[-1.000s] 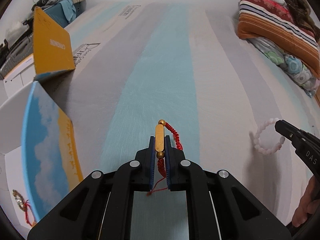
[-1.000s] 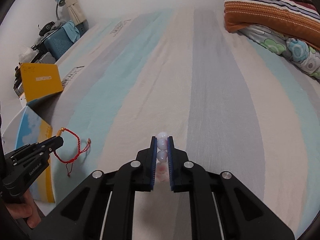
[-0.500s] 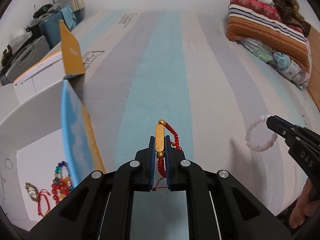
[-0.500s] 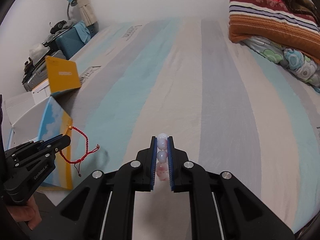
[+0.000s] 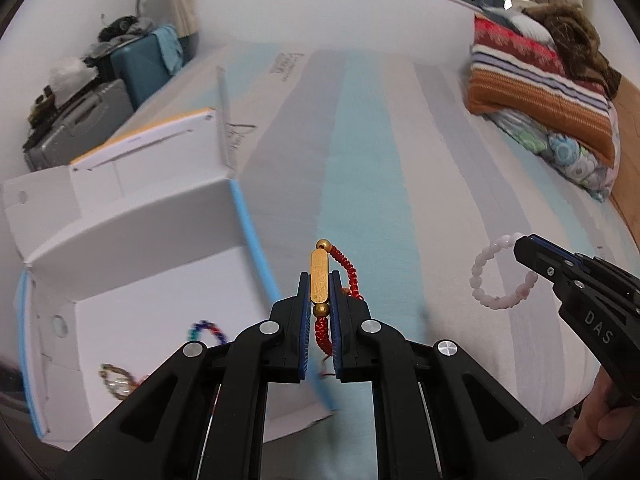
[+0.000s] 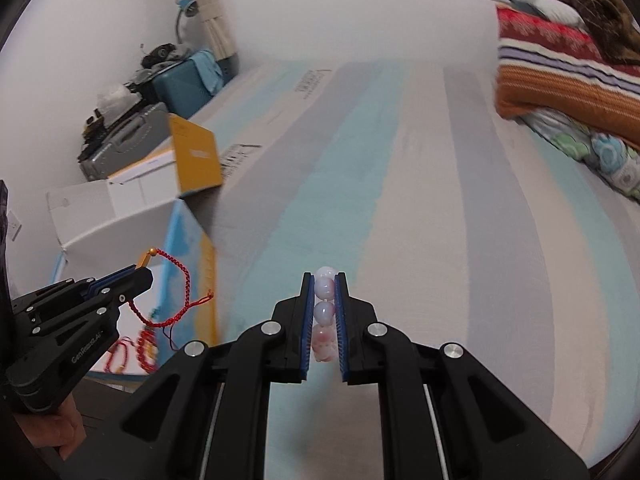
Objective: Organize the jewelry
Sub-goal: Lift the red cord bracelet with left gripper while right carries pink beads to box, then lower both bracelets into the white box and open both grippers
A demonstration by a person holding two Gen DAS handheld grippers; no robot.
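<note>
Left wrist view: the left gripper (image 5: pixel 320 300) has its fingers clenched on a red cord bracelet (image 5: pixel 347 270) with a gold bar, held above the edge of an open white box (image 5: pixel 168 288) containing other jewelry (image 5: pixel 206 330). Right wrist view: the right gripper (image 6: pixel 325 308) grasps a pale pink bead bracelet (image 6: pixel 325 312) over the striped bed (image 6: pixel 440 200); folded blankets (image 6: pixel 568 80) lie at far right.

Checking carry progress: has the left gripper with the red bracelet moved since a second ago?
Yes. The left gripper, shut on the red bracelet, has lifted off the striped bed and swung toward the open white box.
</note>
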